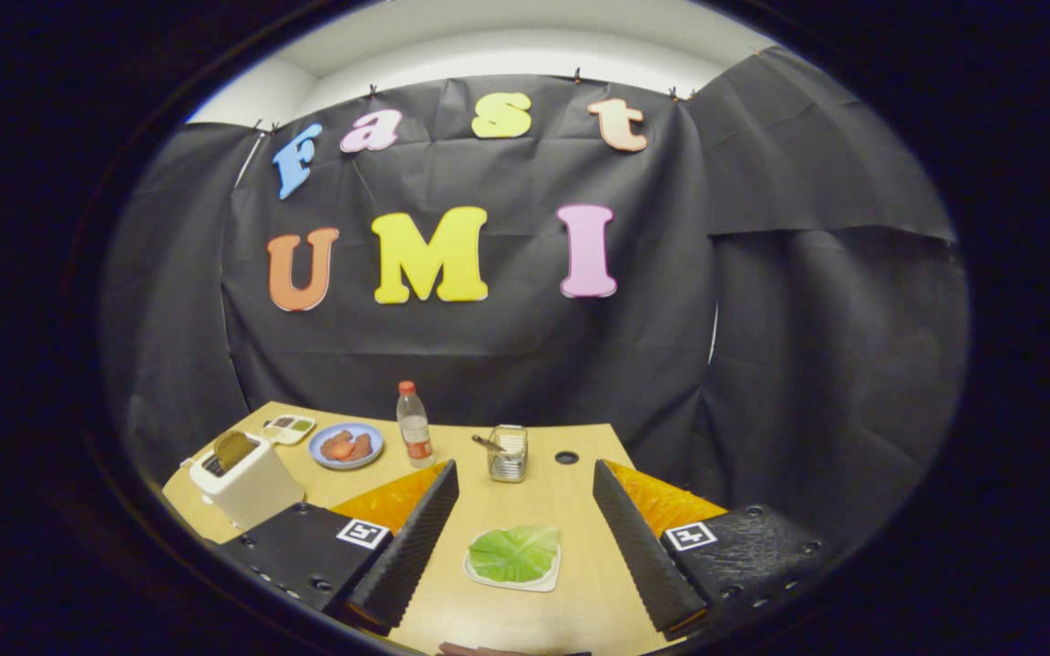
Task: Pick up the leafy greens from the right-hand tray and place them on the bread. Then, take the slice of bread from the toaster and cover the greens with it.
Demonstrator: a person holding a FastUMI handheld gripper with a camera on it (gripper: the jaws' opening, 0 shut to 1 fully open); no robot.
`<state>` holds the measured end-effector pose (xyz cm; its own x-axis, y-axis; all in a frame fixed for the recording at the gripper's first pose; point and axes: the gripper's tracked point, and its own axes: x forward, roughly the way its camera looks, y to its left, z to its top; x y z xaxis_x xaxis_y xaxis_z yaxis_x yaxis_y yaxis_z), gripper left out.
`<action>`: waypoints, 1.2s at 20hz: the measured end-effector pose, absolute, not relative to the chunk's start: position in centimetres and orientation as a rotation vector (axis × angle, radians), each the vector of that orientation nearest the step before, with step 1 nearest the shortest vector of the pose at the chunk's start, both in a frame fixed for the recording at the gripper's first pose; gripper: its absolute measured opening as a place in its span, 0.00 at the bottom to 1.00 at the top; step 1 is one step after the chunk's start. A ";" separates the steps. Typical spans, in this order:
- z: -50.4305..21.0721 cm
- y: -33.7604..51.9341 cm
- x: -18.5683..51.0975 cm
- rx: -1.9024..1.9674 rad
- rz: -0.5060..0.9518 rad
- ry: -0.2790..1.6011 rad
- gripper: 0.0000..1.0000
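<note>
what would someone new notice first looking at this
A green leaf on a small white tray lies on the wooden table, between the open claw fingers. Off to the left stands a cream toaster with bread in its slot. Farther back stand a bottle and a blue plate.

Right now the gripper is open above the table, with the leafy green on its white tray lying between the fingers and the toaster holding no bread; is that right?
Not quite: in the gripper view the toaster holds a slice of bread in its slot. The rest stands: the gripper is open above the table, with the leafy green on its white tray between the fingers.
</note>
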<state>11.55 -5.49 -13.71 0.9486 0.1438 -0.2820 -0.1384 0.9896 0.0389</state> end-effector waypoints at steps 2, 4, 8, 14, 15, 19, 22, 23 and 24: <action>-17.4 -5.7 13.6 0.014 0.156 0.361 0.94; -21.8 -5.7 15.4 0.023 0.166 0.461 0.94; -28.9 -6.0 18.8 0.005 0.141 0.593 0.94; -37.8 -5.4 23.5 0.047 0.178 0.826 0.89; -38.9 -5.3 23.8 0.045 0.197 0.874 0.84; -40.6 -5.0 25.7 0.026 0.228 0.904 0.63; -41.2 -5.2 26.0 -0.028 0.221 0.928 0.43; -41.2 -5.4 26.3 -0.033 0.212 0.928 0.36; -41.0 -5.6 26.6 -0.043 0.199 0.920 0.30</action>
